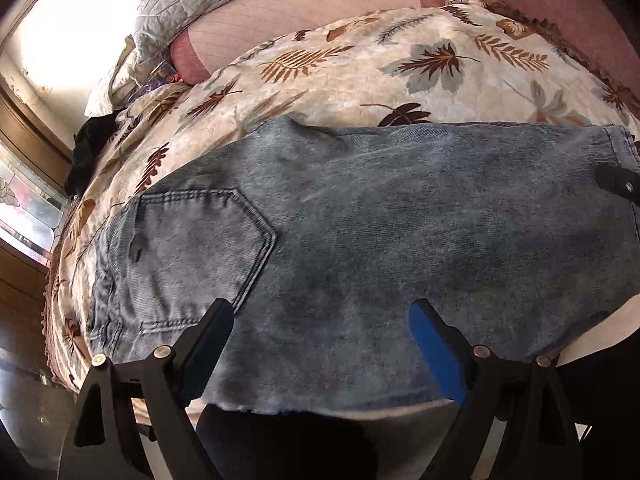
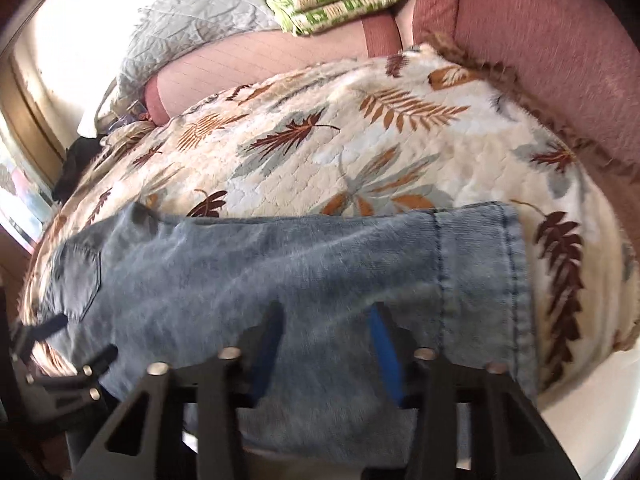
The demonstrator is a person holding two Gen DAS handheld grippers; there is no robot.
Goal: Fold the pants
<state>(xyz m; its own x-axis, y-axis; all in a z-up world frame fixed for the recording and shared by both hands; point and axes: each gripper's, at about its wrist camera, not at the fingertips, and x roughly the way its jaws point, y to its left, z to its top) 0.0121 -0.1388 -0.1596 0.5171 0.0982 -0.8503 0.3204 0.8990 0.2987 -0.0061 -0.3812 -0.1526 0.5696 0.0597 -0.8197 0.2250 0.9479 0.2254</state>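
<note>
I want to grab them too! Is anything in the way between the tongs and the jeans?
No, nothing visible. Both the left tongs and right tongs hang right over the bare jeans on the leaf-print blanket.

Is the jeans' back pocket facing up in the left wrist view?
Yes, the stitched back pocket shows on top of the jeans, which lie flat on the leaf-print blanket.

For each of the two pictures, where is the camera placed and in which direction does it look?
Left wrist: on the left gripper, looking down at the jeans' pocket end; its two fingers show, spread wide.
Right wrist: on the right gripper, looking down at the hem end; its fingers show, narrower.
Shared: jeans, leaf-print blanket, pink sofa; each view shows the other gripper at its edge.
</note>
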